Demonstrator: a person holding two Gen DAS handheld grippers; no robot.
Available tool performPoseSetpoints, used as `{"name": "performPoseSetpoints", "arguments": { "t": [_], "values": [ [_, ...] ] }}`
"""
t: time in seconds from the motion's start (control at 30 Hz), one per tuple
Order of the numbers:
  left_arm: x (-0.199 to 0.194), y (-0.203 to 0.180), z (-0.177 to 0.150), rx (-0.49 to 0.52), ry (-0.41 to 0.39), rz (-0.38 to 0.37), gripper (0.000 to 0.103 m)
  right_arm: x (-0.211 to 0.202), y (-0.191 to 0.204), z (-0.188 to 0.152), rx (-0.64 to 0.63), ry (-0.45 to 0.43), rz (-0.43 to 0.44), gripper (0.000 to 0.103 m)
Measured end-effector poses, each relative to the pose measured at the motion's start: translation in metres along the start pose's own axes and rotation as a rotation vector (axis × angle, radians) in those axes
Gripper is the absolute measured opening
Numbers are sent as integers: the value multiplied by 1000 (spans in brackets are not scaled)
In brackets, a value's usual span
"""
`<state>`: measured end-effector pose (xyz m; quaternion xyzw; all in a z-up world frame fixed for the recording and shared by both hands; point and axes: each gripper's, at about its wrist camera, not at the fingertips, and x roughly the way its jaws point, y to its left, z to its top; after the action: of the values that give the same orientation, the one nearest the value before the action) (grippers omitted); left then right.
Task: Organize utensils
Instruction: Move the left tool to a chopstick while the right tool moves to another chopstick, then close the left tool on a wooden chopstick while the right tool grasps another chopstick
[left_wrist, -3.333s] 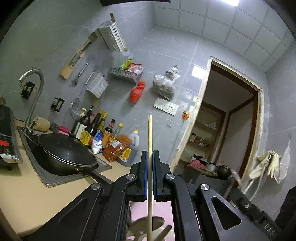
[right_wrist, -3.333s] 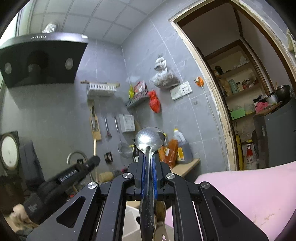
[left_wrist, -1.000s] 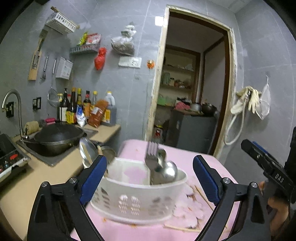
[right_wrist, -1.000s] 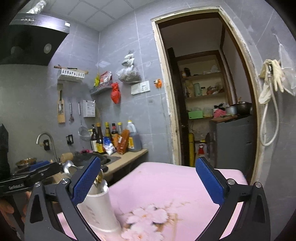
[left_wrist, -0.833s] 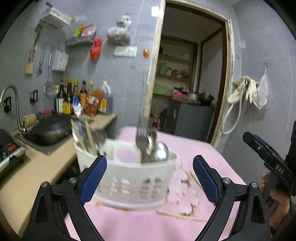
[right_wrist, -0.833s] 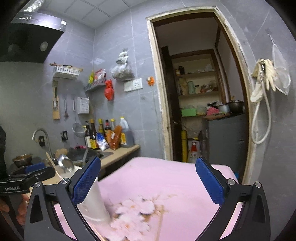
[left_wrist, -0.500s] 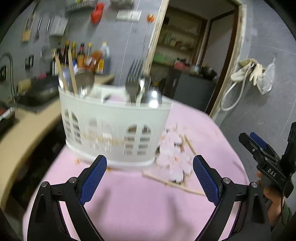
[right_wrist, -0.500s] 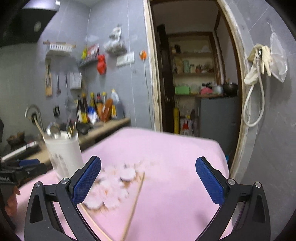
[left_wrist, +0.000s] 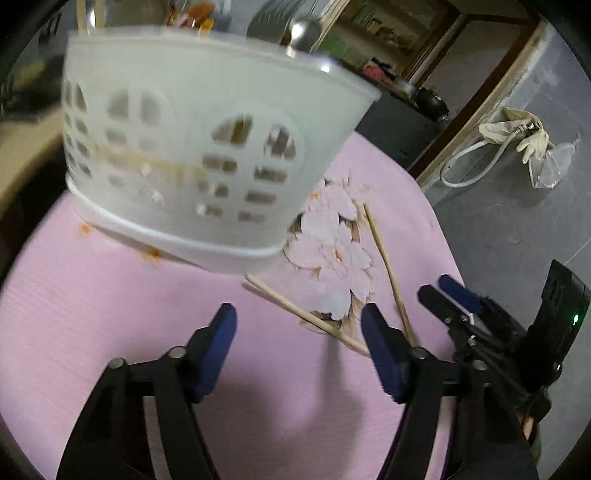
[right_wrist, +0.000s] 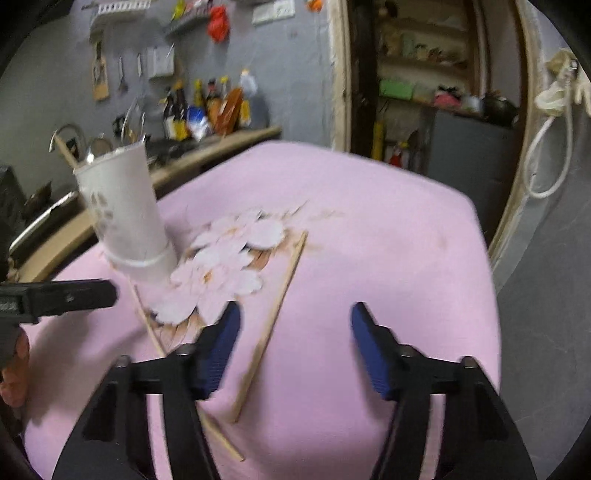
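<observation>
Pink table: caddy holds spoon.

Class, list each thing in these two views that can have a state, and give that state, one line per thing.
Left hand-held gripper: empty, jaws closing over a chopstick.
Right hand-held gripper: empty, jaws closing over the other chopstick.
Chopstick: flat on the cloth, free.
Second chopstick: flat on the cloth, free.
Utensil basket: upright, holding utensils.
Pink cloth: spread flat.

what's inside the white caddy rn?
Above the white caddy's rim: a spoon bowl and wooden chopstick tips. Handles show only as dark shapes through the holes; the bottom is hidden.
</observation>
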<state>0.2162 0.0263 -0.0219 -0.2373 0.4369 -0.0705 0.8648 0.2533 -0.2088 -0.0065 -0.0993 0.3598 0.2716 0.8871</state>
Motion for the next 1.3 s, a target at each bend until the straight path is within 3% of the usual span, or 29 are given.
{"name": "performPoseSetpoints", "arguments": {
  "t": [0.2,0.3,0.37,0.47,0.5,0.7,0.9,1.3],
  "values": [
    [3,3,5,-63,-6,-12,53,12,13,-3,-43,72,30,38],
    [4,5,5,-86,-15,14,44,20,16,-4,-51,116,41,37],
    [5,5,4,-97,-24,40,32,23,18,-5,-58,135,34,37],
    [9,2,4,-101,-29,79,18,24,19,-6,-70,151,18,16],
    [10,2,4,-102,-30,81,18,23,18,-7,-68,155,24,10],
    [16,-2,5,-94,-24,63,15,10,12,-15,-43,159,41,5],
    [23,-11,6,-62,-14,53,14,-9,9,-33,1,169,52,4],
    [43,-48,4,48,18,76,13,-60,5,-74,57,101,-32,3]
  ]
}}
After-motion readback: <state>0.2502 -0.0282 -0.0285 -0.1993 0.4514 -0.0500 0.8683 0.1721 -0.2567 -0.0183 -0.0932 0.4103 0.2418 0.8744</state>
